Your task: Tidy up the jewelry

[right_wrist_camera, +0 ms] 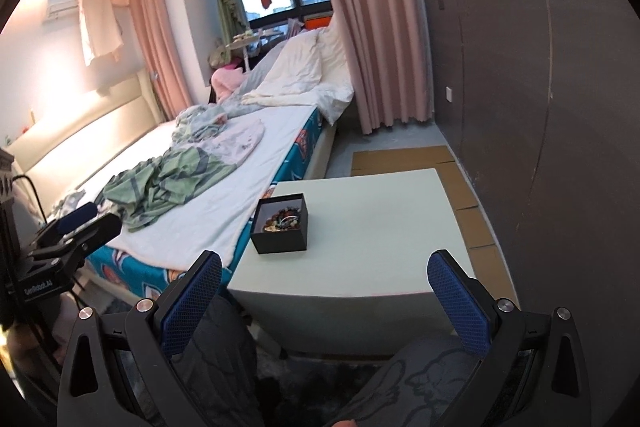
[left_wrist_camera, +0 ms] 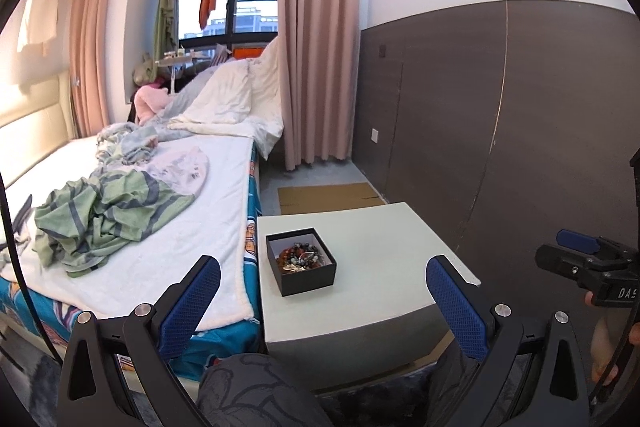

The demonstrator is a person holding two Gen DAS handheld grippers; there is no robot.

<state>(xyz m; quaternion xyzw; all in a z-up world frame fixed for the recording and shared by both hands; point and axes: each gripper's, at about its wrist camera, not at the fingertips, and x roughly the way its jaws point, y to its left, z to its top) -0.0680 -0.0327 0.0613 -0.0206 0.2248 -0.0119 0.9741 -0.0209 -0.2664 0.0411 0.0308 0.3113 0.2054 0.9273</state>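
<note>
Beads in the black box (left_wrist_camera: pixel 301 261) on the white table (left_wrist_camera: pixel 372 239) blur together; left claw (left_wrist_camera: pixel 323 290) and right claw (right_wrist_camera: pixel 325 286) both gape wide, holding and touching nothing.

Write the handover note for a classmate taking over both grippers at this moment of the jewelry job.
Left gripper: open, empty, held back short of the table.
Right gripper: open, empty, also short of the table.
Box: black, lidless, on the table's bed-side part, with a tangle of beaded jewelry inside.
Done: nothing visible; no jewelry lies on the table outside the box.
Left: take the pieces out, separate and arrange them.
</note>
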